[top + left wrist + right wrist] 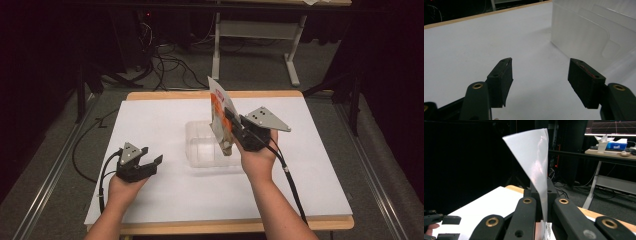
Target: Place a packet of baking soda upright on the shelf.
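Two grippers work a white-topped table (165,200) at this moment, and I hold one in each hand. From the high view, my right gripper (231,119) pinches a flat snack pouch (220,116), orange and white on its printed face, and carries it upright over the far right part of a clear plastic bin (202,145) at mid-table. My left gripper (152,155) rests low on the table, apart from the bin on its left, jaws spread and holding nothing.

Left gripper view: both black pads (504,80) stand wide apart above the bare white surface, with the frosted wall of the bin (584,35) ahead and to the right, untouched.

Right gripper view: the jaws are clamped tight on the lower edge of the pouch (534,160), whose silvery back rises as a tapering sheet between them toward the dark room beyond; the left gripper (442,226) shows small at the lower left.

As I judge it, the risks lie in the drop. The grip sits on a thin edge, so the slick film could slide free early and fall outside the bin. Held this tall, the pouch may also catch the rim and tip over the wall, or nudge the light bin, which my left gripper is not steadying.
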A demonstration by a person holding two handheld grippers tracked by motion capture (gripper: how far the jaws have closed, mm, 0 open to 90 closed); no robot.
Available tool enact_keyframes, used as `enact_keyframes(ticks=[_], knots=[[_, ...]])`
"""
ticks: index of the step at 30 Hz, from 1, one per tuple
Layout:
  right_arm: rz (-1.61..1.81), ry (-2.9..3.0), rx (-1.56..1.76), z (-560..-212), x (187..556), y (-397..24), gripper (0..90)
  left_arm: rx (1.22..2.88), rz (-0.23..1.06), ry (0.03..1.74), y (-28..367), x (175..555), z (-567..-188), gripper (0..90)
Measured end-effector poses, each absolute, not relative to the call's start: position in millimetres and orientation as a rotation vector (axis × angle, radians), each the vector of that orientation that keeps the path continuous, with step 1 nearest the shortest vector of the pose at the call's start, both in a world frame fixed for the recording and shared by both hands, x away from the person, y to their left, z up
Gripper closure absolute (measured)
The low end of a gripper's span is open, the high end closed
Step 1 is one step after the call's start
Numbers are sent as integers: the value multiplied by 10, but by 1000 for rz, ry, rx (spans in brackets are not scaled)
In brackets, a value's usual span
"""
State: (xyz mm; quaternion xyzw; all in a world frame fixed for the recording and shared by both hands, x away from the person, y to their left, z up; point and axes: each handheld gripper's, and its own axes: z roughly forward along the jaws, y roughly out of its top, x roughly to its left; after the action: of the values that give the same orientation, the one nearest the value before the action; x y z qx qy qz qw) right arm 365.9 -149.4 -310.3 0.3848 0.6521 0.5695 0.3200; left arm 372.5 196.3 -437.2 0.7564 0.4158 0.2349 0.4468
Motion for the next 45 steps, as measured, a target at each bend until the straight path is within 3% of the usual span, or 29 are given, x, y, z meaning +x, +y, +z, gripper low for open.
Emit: enact_keyframes(ticks=[45], knots=[[1427, 1817, 1021, -3604, 4104, -989, 900, 1879, 559, 1034, 1963, 3750, -4384, 368]])
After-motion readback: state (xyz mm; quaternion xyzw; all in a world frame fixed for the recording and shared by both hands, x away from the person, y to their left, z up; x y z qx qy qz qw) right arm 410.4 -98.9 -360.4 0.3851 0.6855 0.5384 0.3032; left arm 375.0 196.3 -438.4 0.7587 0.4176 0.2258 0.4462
